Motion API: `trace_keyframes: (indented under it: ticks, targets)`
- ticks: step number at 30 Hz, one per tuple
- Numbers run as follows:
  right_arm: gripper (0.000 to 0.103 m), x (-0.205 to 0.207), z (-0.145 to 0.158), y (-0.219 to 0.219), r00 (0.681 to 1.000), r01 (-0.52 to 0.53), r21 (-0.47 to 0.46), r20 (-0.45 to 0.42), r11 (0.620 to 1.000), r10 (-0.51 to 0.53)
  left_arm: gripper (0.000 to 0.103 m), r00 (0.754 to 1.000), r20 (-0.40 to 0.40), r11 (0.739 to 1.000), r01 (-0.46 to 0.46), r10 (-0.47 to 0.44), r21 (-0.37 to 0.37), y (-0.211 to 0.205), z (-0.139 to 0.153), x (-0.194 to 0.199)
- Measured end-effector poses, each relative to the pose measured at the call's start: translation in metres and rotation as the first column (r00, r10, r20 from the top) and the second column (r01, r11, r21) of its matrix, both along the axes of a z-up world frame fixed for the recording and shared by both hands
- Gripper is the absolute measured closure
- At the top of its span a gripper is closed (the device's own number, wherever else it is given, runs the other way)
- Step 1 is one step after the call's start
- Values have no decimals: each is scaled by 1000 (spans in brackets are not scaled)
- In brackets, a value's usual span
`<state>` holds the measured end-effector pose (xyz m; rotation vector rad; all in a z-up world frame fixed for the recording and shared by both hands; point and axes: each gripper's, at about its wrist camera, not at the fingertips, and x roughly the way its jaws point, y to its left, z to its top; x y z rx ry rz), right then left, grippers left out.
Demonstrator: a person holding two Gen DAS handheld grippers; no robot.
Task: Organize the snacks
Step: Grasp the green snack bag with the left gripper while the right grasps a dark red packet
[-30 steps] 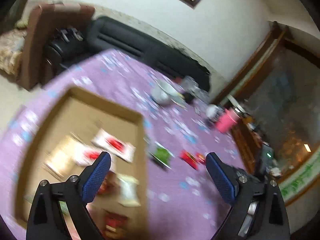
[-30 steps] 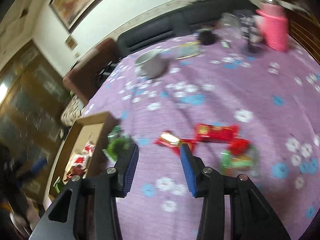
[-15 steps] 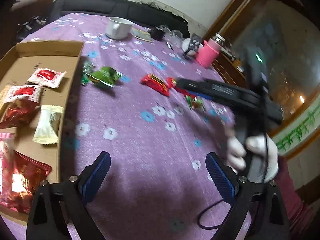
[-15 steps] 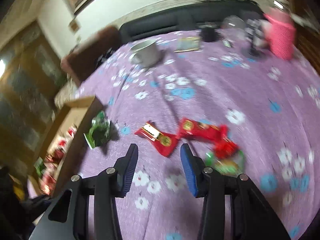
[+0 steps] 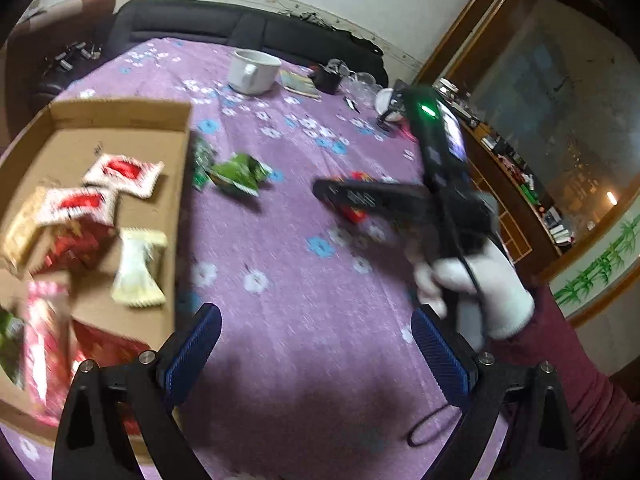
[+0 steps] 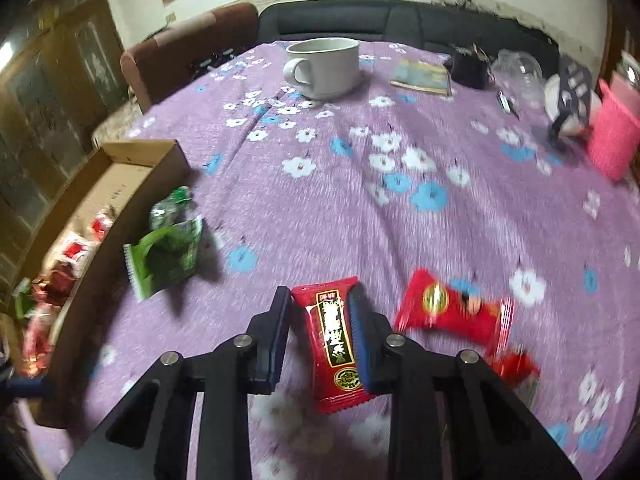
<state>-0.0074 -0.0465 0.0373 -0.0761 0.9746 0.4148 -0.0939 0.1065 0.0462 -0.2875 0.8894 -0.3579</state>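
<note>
Bench: the bench under a purple flowered cloth (image 6: 400, 208) carries everything.
Left edge: an open brown cardboard box (image 5: 120, 118) holds several wrapped snack packets (image 5: 122, 170).
Beside the box: 2 green foil snack packets (image 6: 166, 258) lie on the cloth, just right of the box wall.
Near centre: a red snack packet with black label (image 6: 334, 340) lies between the fingers of the right hand-held gripper (image 6: 320, 334).
Right of it: a red round-logo snack packet (image 6: 456, 310).
Far side: a white ceramic mug (image 6: 324, 66), with a flat printed booklet (image 6: 422, 76) to its right.
Far right: a pink ribbed cup (image 6: 612, 140).
</note>
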Motion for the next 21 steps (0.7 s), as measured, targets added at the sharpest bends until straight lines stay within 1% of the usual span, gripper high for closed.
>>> trace_keyframes:
  ticks: [2,4,5,7,8,11,13,14,15,16,17,18,19,20,21]
  targets:
    - [76,-9,-1,-8,1000,22,14,-12,1000,-22,6,1000,20,999,1,-2,37,0,7,13]
    - [76,-23,0,-22,998,47,84,-50,995,-43,6,1000,22,997,-2,0,77,-2,12,30]
    - [76,-30,0,-29,997,59,119,-65,991,-52,6,1000,25,994,5,-8,107,-5,17,42]
    - [76,-43,0,-41,994,86,189,-87,978,-71,6,999,28,989,35,-39,143,-13,20,65]
    - [76,-49,-2,-47,992,99,220,-95,970,-80,6,999,24,987,38,-42,154,-14,18,76]
    - [75,-56,-5,-55,993,105,266,-88,958,-85,6,999,-19,977,42,-39,207,-20,6,120]
    - [75,-55,-6,-61,992,109,306,-95,946,-84,6,999,-52,968,25,-12,251,-21,-7,147]
    - [75,-54,-7,-62,992,107,324,-98,940,-79,9,997,-71,962,23,-4,273,-21,-14,157]
    - [75,-54,-7,-64,992,103,335,-98,936,-74,24,996,-92,958,23,4,287,-20,-20,166]
    - [75,-54,-7,-66,993,100,343,-99,934,-70,43,993,-120,955,28,8,295,-19,-26,171]
    - [75,-54,-7,-66,993,97,350,-100,932,-65,49,991,-134,951,32,9,307,-20,-30,171]
    - [75,-54,-7,-67,993,97,353,-102,931,-65,54,992,-128,942,41,2,332,-24,-30,169]
    - [75,-54,-7,-67,993,98,353,-103,930,-65,57,990,-142,938,71,-23,339,-29,-32,164]
    - [75,-54,-7,-67,992,98,351,-103,931,-66,58,990,-139,930,84,-35,359,-34,-32,160]
    - [75,-55,-7,-67,993,99,344,-101,934,-68,61,988,-142,915,111,-60,389,-42,-35,151]
